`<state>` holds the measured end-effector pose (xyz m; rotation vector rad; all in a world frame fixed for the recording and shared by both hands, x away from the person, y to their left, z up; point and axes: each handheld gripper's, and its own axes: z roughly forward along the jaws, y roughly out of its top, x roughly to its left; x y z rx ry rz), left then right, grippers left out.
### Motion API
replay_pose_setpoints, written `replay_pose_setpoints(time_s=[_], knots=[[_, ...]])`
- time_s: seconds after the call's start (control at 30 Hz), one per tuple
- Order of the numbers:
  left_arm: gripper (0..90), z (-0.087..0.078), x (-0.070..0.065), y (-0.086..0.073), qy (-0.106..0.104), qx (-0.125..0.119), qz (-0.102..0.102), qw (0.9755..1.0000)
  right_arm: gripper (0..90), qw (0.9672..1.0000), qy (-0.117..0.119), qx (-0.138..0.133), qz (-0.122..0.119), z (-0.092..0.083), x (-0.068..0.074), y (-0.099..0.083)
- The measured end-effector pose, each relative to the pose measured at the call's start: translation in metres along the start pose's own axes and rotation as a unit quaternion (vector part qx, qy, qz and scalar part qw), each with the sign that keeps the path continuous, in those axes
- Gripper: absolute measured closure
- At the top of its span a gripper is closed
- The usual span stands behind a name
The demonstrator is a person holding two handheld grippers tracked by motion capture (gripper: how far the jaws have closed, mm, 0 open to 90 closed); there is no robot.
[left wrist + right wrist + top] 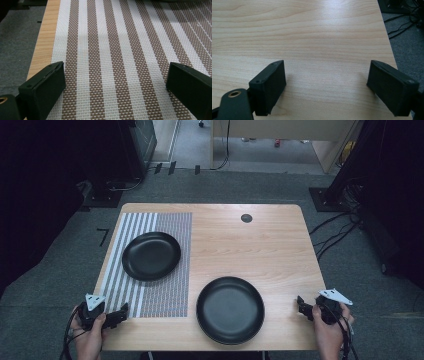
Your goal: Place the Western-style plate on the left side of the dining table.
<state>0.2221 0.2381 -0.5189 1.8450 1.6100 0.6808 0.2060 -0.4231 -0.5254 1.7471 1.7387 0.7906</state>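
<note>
Both tongs sat released and empty: left tongs (121,312) over the mat (165,295) at the counter's (280,245) near-left corner, right tongs (301,306) at the right edge. Near plate (230,309) lay between them at the near edge, probably staged for pickup; far plate (151,255) rested on the mat.

Overhead camera faces forward-down; both gripper cameras skim the table (260,245) closely

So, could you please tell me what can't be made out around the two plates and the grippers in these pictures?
- Striped placemat: the part under the far black plate is hidden in the high view.
- Near black plate: its underside and the table beneath are covered.
- Left gripper and right gripper: jaws too small in the high view.
- Forearms: cut off by the bottom edge.
</note>
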Motion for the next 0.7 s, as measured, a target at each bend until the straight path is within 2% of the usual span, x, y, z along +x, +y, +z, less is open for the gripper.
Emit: replay_pose_setpoints(time_s=[0.7], knots=[[1.5,0.0001,-0.0003,0.0002,0.002,0.001,0.000,1.0000,13.3,1.0000,-0.002,0.001,0.001,0.0001,-0.0002,0.0001]])
